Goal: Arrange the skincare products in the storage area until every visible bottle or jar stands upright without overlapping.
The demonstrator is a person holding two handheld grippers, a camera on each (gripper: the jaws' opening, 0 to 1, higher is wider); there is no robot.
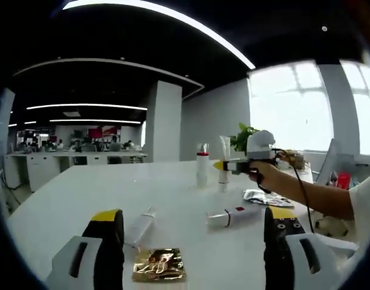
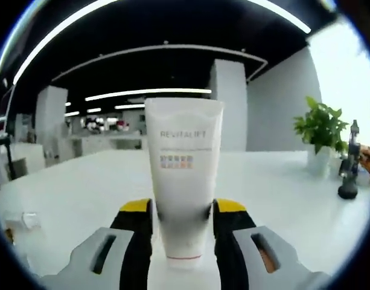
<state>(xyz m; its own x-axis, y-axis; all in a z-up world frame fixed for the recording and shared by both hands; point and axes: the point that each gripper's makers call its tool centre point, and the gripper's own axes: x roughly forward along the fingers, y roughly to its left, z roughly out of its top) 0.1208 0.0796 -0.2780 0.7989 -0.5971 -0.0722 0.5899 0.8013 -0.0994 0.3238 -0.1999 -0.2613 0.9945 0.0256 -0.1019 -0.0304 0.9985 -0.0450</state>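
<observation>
White tubes — two upright (image 1: 224, 163), two flat (image 1: 233, 216) — right tool (image 2: 183, 222) clamped on one tube (image 2: 182, 187), left tool (image 1: 194, 225) agape, empty.

We see a white tube (image 2: 183, 181) with grey and orange lettering, black claw jaws tipped yellow, a gold foil sachet (image 1: 159, 264), and a white desk (image 1: 82, 193).

The only legible text is the grey brand name "REVALIFT", printed across the upper front of the white plastic squeeze tube (image 2: 182, 181) in the right gripper view, above two short coloured lines of print too small to read.
</observation>
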